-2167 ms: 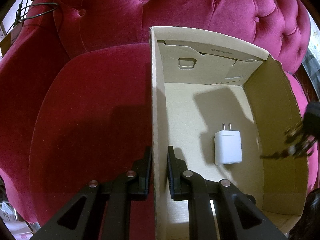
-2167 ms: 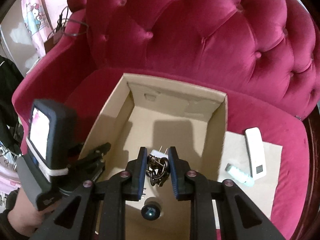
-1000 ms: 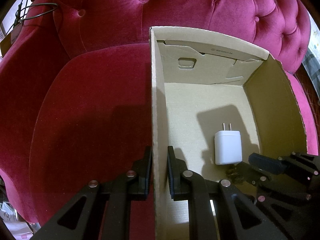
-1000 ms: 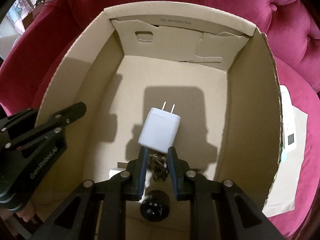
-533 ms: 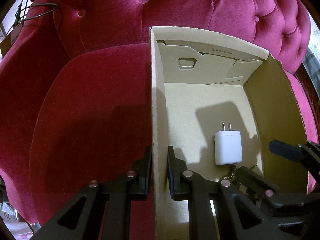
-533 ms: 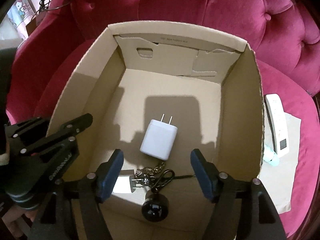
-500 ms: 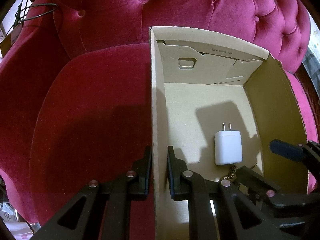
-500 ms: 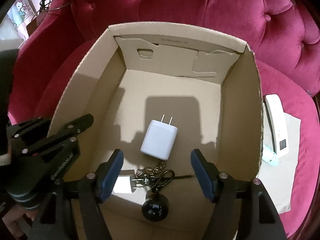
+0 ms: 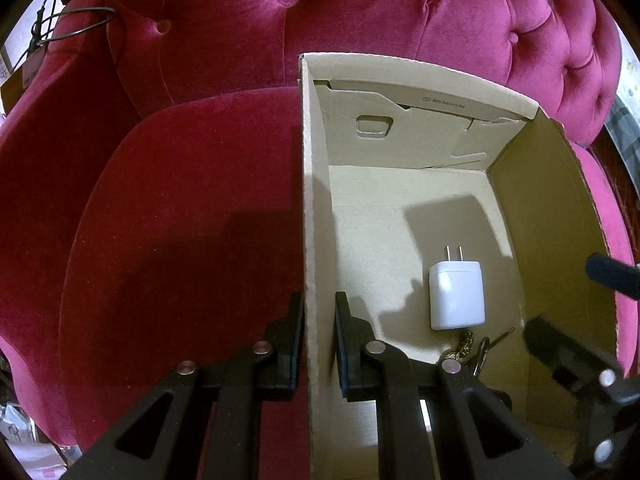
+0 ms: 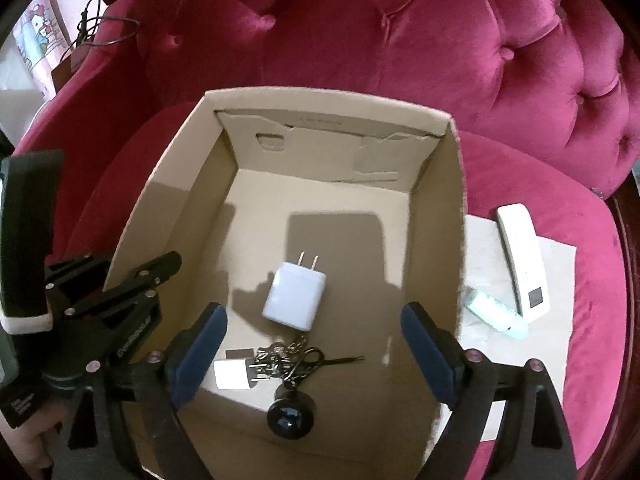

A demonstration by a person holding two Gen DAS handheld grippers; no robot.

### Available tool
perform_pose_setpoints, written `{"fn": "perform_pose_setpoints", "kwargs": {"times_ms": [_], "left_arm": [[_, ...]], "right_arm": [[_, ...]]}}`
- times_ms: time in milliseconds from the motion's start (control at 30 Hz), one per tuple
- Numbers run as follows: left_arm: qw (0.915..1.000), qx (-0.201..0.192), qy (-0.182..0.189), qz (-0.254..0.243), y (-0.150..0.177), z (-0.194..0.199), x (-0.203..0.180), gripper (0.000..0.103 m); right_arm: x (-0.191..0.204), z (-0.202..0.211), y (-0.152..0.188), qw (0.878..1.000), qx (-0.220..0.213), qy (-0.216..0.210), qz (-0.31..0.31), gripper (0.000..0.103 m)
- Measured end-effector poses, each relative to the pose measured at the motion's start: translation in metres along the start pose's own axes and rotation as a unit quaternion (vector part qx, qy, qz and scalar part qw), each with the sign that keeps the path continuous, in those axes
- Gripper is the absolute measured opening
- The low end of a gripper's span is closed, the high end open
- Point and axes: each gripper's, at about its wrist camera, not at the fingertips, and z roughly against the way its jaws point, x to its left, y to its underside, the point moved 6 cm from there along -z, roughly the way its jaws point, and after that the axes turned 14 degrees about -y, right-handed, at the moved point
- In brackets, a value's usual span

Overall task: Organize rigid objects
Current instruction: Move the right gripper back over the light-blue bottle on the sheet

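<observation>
An open cardboard box (image 10: 456, 220) stands on a pink velvet armchair. My left gripper (image 9: 319, 320) is shut on the box's left wall (image 9: 310, 200); it also shows at the left of the right wrist view, left gripper (image 10: 140, 276). My right gripper (image 10: 312, 320) hangs above the box floor, its jaws opening wide with nothing pressed between them. Below it lies a keychain (image 10: 290, 362) with a black ball (image 10: 290, 416). A white charger (image 10: 294, 302) and a small white plug (image 10: 234, 374) lie beside the keychain. The charger (image 9: 456, 300) also shows in the left wrist view.
To the right of the box a sheet of white paper (image 10: 556, 264) carries a white handheld device (image 10: 524, 264) and a small mint-coloured item (image 10: 496, 314). The tufted chair back (image 10: 400, 40) rises behind the box. Bare red cushion (image 9: 180, 220) lies left of the box.
My right gripper has opened, let go of the keychain onto the box floor, and risen away from it. The left gripper stays on the box wall.
</observation>
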Motion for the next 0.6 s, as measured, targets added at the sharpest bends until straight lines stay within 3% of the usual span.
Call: {"fn": "perform_pose_setpoints", "kwargs": {"times_ms": [267, 600], "left_arm": [[1.0000, 0.000, -0.001, 0.000, 0.000, 0.000, -0.001, 0.015], [1.0000, 0.000, -0.002, -0.001, -0.001, 0.000, -0.001, 0.015]], "right_arm": [[-0.012, 0.018, -0.004, 1.000, -0.019, 0.004, -0.007, 0.103], [-0.035, 0.045, -0.007, 0.999, -0.041, 0.014, -0.021, 0.103]]}}
